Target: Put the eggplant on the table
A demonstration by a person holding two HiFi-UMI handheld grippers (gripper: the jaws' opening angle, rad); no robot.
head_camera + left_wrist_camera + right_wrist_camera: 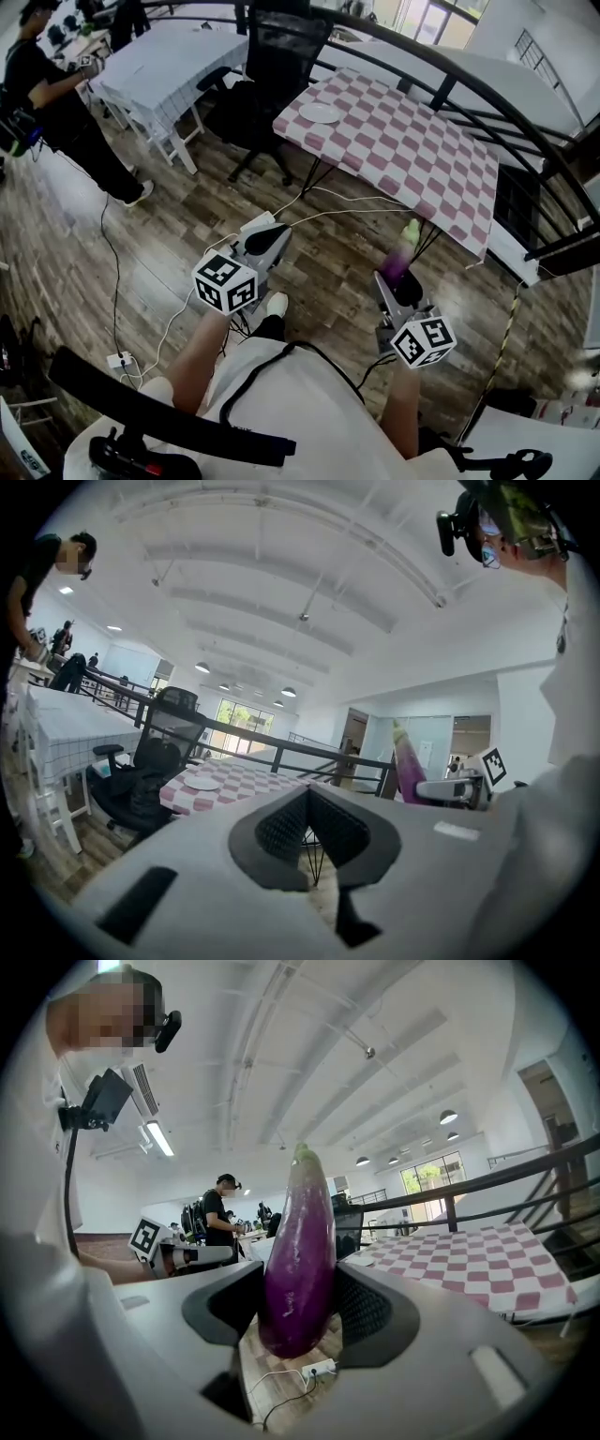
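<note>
Pinching the eggplant (298,1251) upright, stem end up, the right gripper (398,281) hangs near the checkered worktop (403,141), seemingly nearer to it than the left gripper (265,242), whose jaws are pressed together, empty.

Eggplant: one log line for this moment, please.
right gripper: shut on eggplant, upright | left gripper: shut, empty | checkered table: ahead, white plate on it | placement: not yet done
</note>
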